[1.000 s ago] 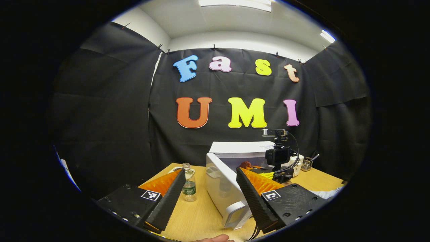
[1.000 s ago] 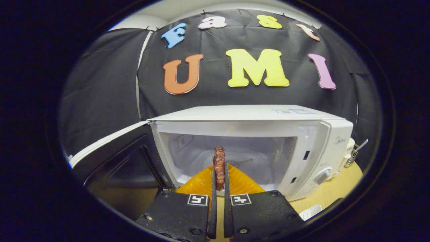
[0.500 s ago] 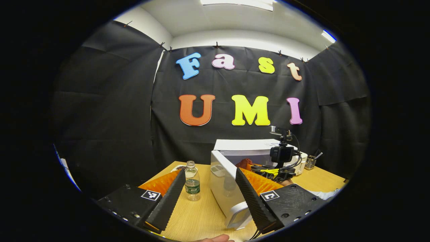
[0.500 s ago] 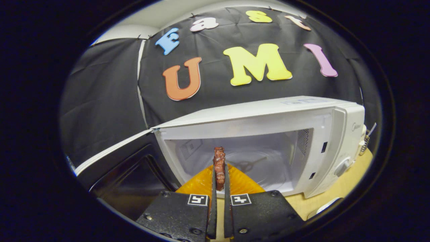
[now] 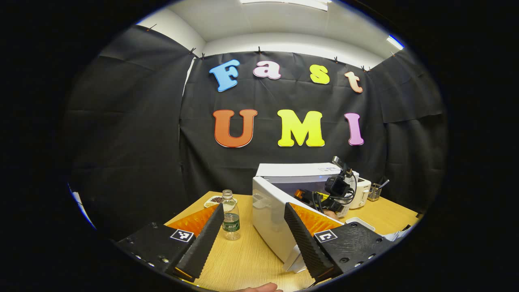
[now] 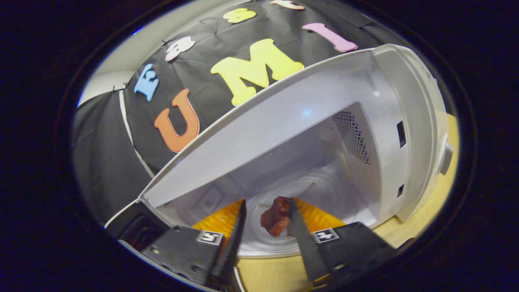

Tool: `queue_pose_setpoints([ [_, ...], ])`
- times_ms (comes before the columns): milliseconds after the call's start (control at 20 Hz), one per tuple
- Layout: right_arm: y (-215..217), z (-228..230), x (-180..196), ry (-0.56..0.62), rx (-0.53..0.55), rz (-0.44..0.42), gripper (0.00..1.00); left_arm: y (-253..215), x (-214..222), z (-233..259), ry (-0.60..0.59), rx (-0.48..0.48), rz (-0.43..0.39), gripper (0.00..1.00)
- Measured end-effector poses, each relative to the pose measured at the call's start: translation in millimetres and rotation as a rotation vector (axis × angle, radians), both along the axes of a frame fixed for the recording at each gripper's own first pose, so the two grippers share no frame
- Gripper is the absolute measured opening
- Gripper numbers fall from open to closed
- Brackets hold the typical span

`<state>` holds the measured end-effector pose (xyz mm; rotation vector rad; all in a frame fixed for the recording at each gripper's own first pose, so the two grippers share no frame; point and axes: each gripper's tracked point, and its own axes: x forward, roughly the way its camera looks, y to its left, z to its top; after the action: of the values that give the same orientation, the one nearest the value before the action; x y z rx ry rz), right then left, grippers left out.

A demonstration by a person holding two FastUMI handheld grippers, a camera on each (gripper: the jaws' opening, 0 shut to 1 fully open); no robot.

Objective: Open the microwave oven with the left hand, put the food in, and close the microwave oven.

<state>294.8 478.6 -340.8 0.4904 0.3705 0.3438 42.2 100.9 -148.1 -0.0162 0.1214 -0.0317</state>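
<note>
A: Status? Which step?

B: Placement. White microwave oven (image 6: 377, 134) has its door (image 5: 271, 215) swung open. Right tool (image 6: 263, 227) is at the mouth of the cavity, tilted, fingers spread apart. Reddish-brown chunk of food (image 6: 277, 215) sits between them; it looks to touch the right-hand finger, clear of the left one, so it isn't clamped. Whether it already rests on the glass turntable (image 6: 308, 194) or is mid-drop, can't tell.

A: Left tool?

B: Left tool (image 5: 251, 235) is wide open, holding nothing, near edge of the light wooden surface (image 5: 243, 259), just short of the door's free edge. Clear plastic water bottle (image 5: 231, 219) stands just left of the door.

A: Next?

B: Judgement: right tool backs straight out without dragging the food. Then left tool goes to the door's outer face and pushes it shut. Door path must be clear of the right tool first.
</note>
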Motion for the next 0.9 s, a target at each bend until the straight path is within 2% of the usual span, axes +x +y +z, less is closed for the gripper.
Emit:
queue_pose_setpoints([
  [50,1,-3,-3,-0.004,0.001,-0.012,0.82,0,-1,-1,0.004,0.002,-0.001,0.92],
  [150,-1,3,-5,-0.02,-0.01,-0.022,0.91,2,-3,-1,0.006,0.009,0.001,0.92],
  [200,-3,4,-8,-0.032,-0.03,-0.026,0.99,3,-5,-1,0.005,0.009,0.002,0.92],
  [250,-5,8,-10,-0.043,-0.04,-0.029,0.87,1,-5,0,0.004,0.007,0.001,0.92],
  [300,-4,14,-14,-0.056,-0.044,-0.026,0.99,1,-6,0,0.003,0.006,-0.001,0.92],
  [700,-8,48,-71,-0.135,-0.085,0.045,0.99,7,-16,-6,0.008,-0.013,0.014,0.92],
  [900,-34,70,-103,-0.161,-0.106,0.03,0.99,11,-20,-12,0.008,-0.034,0.01,0.92],
])
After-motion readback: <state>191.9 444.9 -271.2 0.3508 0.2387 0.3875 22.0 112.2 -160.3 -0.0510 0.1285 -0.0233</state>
